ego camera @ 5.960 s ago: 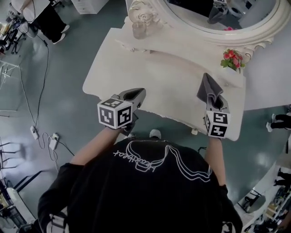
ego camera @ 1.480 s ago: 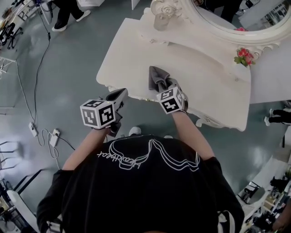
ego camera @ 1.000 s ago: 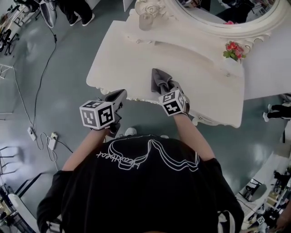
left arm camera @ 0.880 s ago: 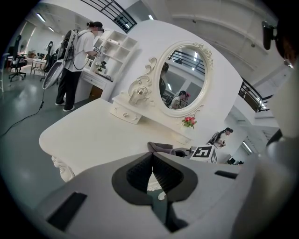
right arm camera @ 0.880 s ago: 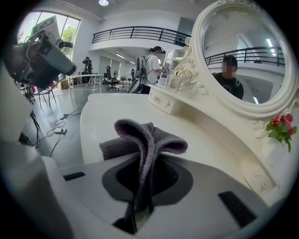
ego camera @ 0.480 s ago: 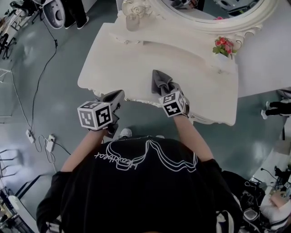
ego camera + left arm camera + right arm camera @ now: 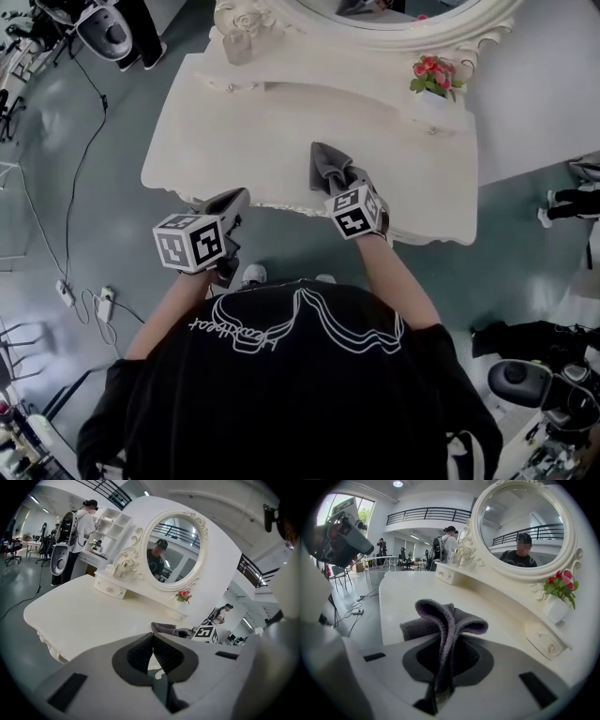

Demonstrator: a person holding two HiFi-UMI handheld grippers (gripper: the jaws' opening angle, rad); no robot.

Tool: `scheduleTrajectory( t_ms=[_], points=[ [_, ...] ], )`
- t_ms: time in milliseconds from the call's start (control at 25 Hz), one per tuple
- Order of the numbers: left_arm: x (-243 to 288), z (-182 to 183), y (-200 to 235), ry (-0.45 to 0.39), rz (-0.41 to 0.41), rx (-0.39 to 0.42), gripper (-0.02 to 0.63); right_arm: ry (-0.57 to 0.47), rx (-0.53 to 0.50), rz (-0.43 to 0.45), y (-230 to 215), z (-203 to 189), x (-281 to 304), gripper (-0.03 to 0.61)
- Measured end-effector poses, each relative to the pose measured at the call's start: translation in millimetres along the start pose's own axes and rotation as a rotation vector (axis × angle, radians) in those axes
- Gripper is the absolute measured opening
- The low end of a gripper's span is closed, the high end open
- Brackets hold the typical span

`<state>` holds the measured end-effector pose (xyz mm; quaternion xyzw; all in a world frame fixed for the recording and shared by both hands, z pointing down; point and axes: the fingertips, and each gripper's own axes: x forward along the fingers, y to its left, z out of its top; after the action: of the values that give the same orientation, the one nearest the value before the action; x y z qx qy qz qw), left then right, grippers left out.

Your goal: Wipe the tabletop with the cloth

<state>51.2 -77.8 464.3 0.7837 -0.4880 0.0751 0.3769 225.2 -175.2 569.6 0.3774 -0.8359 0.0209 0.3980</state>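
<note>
- The right gripper [image 7: 345,180] has its jaws pressed together on the dark grey, fuzzy folded cloth [image 7: 325,161]. In the right gripper view a fold of this cloth [image 7: 445,616] stands up out of the jaws.
- Six seconds ago this gripper held the cloth near the right end of the cream-white tabletop [image 7: 253,131]. By 1.5 seconds ago it had moved to the middle of the front edge.
- In the last second and a half the cloth seems to go back a little to the right along the front edge, although the head camera also moved, so I am not sure of this.
- Now the cloth is at the centre of the head view, over the front strip of the tabletop. I cannot tell whether it presses on the surface.
- The left gripper [image 7: 232,200] has its jaws together with nothing between them. It stays off the front edge, at the left of the frame, as before.
- My judgement: the wiping is under way along the front, and the rear part near the red flowers in a white pot [image 7: 433,70] is perhaps not yet wiped.
</note>
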Motion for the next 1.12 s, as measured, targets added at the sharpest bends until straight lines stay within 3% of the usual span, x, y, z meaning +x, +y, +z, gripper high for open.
scheduleTrajectory(
  t_ms=[800,1120],
  points=[
    [45.6,-7.2,-73.8,0.003,-0.031,0.041,0.005,0.036,0.061,-0.061,-73.7,-80.5,-54.4,0.046],
    [82.3,-32.2,-111.6,0.034,-0.066,0.032,0.005,0.053,0.089,-0.105,-114.2,-126.4,-83.5,0.046]
  ],
)
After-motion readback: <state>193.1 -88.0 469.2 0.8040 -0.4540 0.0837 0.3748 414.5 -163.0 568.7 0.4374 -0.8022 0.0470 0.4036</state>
